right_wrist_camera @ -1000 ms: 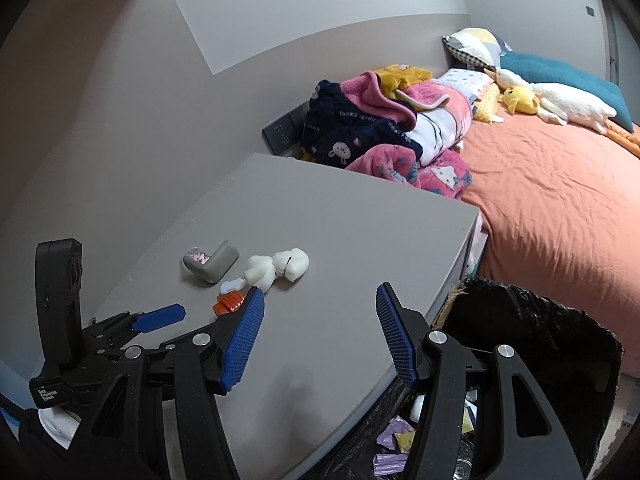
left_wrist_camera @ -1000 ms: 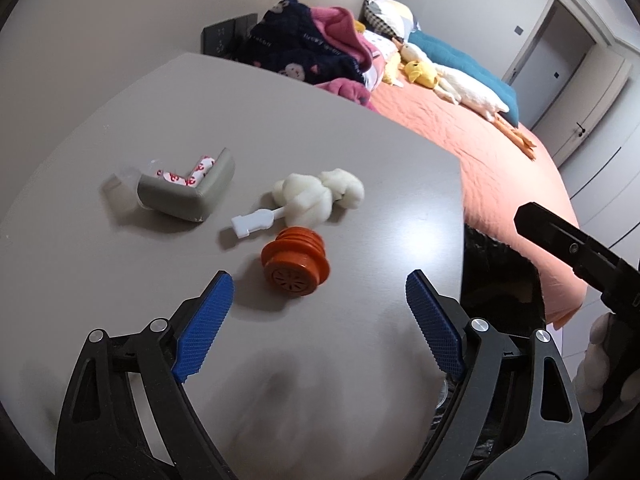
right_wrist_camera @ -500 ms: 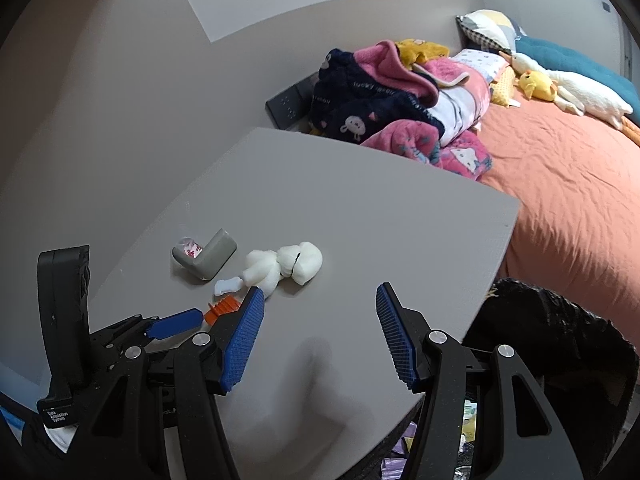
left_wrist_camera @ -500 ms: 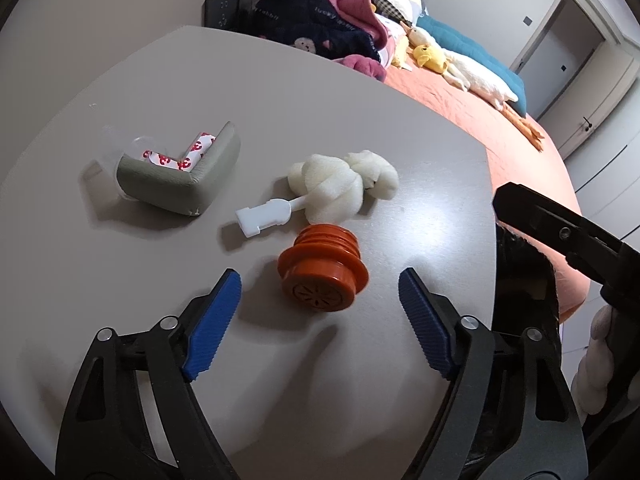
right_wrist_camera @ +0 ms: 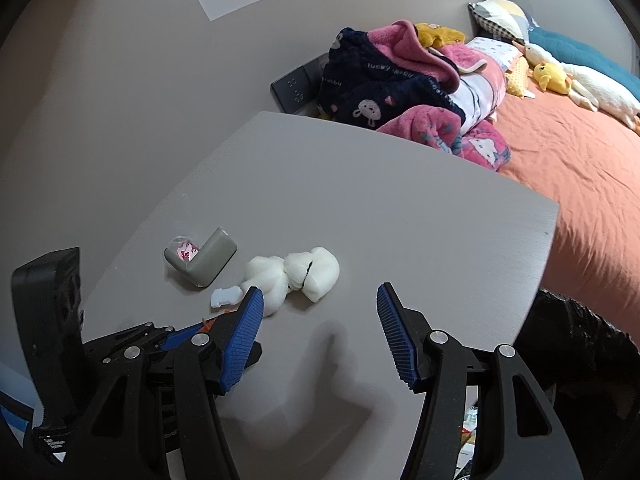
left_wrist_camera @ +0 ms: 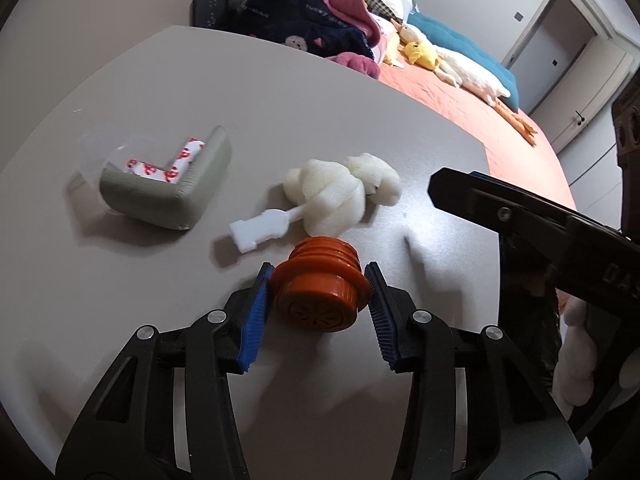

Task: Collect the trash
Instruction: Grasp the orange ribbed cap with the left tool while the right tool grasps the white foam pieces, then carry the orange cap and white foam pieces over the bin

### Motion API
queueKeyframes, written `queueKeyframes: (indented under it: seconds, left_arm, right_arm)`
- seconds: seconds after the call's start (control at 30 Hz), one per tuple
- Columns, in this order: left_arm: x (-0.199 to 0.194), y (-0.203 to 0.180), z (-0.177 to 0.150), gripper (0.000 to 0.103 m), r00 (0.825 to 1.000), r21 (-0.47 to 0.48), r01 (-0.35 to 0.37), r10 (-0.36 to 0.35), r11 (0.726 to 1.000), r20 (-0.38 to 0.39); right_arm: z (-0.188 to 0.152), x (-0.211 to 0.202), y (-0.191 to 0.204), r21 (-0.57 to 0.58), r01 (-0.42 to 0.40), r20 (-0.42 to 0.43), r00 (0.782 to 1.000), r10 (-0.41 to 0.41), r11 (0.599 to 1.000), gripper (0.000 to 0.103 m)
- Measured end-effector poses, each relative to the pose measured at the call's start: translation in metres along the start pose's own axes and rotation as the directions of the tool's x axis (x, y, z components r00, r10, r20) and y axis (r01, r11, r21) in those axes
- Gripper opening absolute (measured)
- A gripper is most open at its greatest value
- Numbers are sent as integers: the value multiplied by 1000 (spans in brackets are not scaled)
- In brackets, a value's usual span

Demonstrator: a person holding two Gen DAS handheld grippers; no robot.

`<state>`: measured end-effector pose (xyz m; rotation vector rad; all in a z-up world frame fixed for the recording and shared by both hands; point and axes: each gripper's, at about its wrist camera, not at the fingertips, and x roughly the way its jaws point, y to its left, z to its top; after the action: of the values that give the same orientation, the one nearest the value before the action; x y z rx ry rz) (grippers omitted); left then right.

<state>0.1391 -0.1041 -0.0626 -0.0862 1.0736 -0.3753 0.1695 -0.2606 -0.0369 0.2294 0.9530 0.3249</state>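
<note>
An orange ribbed plastic cap [left_wrist_camera: 320,288] lies on the grey table [left_wrist_camera: 280,100], and my left gripper [left_wrist_camera: 318,292] is shut on it, a blue pad on each side. Just beyond it lie a white plastic tab [left_wrist_camera: 260,232], white foam lumps [left_wrist_camera: 340,196] and a grey corner guard [left_wrist_camera: 168,184] with red-and-white tape. My right gripper [right_wrist_camera: 320,320] is open and empty above the table, right of the left gripper [right_wrist_camera: 192,330]. There the foam [right_wrist_camera: 296,276], tab [right_wrist_camera: 226,296] and guard [right_wrist_camera: 204,256] also show; the cap is almost hidden.
A black trash bag [right_wrist_camera: 580,344] stands off the table's right edge, next to an orange bed [right_wrist_camera: 580,160] with a pile of clothes [right_wrist_camera: 400,80] and plush toys [left_wrist_camera: 460,64]. A grey wall [right_wrist_camera: 120,100] runs behind the table.
My left gripper moved forward over the orange cap and closed on it. My right gripper drifted forward over the table, staying open.
</note>
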Motion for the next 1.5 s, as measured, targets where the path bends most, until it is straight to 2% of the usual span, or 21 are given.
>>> queueKeyframes:
  seconds: [0.47,0.5,0.57,0.77,0.8,0.87,1.07,1.5]
  left_arm:
    - [-23,23,-4,45,999,-48,-30,31,998,36]
    - [-23,24,-4,45,999,-50,-31,33,998,37]
    - [-25,26,-4,45,999,-54,-35,37,998,38]
    - [-28,29,-7,45,998,-60,-41,43,997,36]
    - [-27,30,-7,45,998,-62,-41,43,997,36]
    - [-28,31,-7,45,998,-65,-40,43,997,35]
    - [-28,30,-6,45,998,-66,-39,41,997,37]
    - [-40,8,1,45,997,-17,-15,16,1000,73]
  right_arm:
    - [9,46,10,-1,-26,-60,998,26,1000,61]
    - [9,49,10,4,-27,-63,998,27,1000,63]
    - [10,52,12,15,0,-62,998,1,1000,77]
    - [10,61,19,2,13,-54,998,-12,1000,78]
    - [10,61,20,-7,15,-55,998,-15,1000,77]
    - [10,62,24,-24,15,-54,998,-16,1000,61]
    - [9,59,21,-16,-6,-59,998,5,1000,47]
    - [11,16,5,11,17,20,1000,-18,1000,46]
